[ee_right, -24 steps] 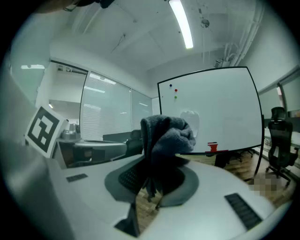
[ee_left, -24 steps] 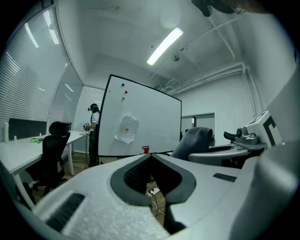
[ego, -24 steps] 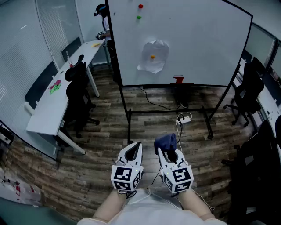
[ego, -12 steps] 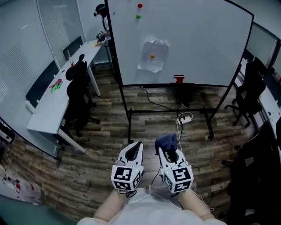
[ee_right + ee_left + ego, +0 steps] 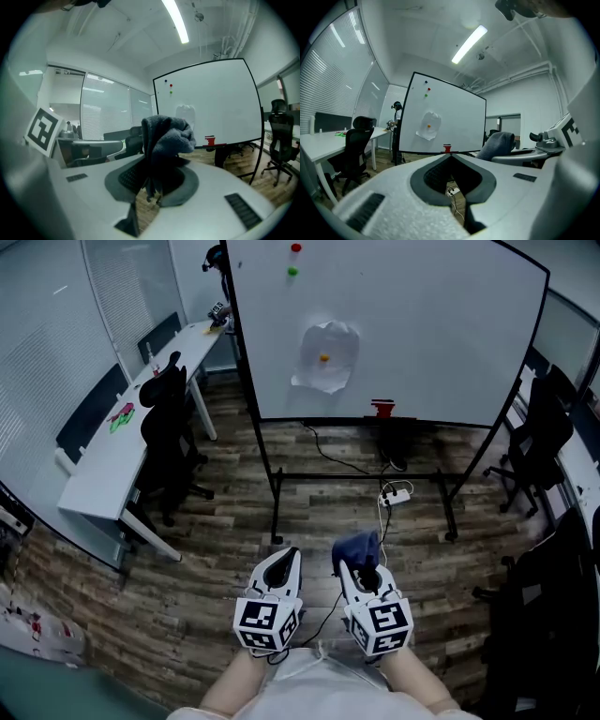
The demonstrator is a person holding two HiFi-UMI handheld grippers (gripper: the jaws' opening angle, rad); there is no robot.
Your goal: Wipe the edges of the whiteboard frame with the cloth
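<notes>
Head view has the person facing the whiteboard (image 5: pixel 422 324) from well back, both claws held low and side by side above the wood floor (image 5: pixel 216 521). The right claw (image 5: pixel 362 568) is clamped on a dark blue cloth (image 5: pixel 355 544), which bunches up above its tips. In the right gripper view the cloth is pinched between the jaws, with folds hanging below them. The left claw (image 5: pixel 287 559) carries nothing, and the left gripper view shows its jaws closed together at the tips. The board's black frame (image 5: pixel 246 352) is well apart from the cloth. A crumpled sheet of paper (image 5: pixel 319 376) is fixed to the board by an orange magnet (image 5: pixel 324 358), and a red object (image 5: pixel 382 409) rests at the bottom edge. A long white desk (image 5: pixel 103 474) with a black chair (image 5: pixel 169 442) beside it stands left of the board
</notes>
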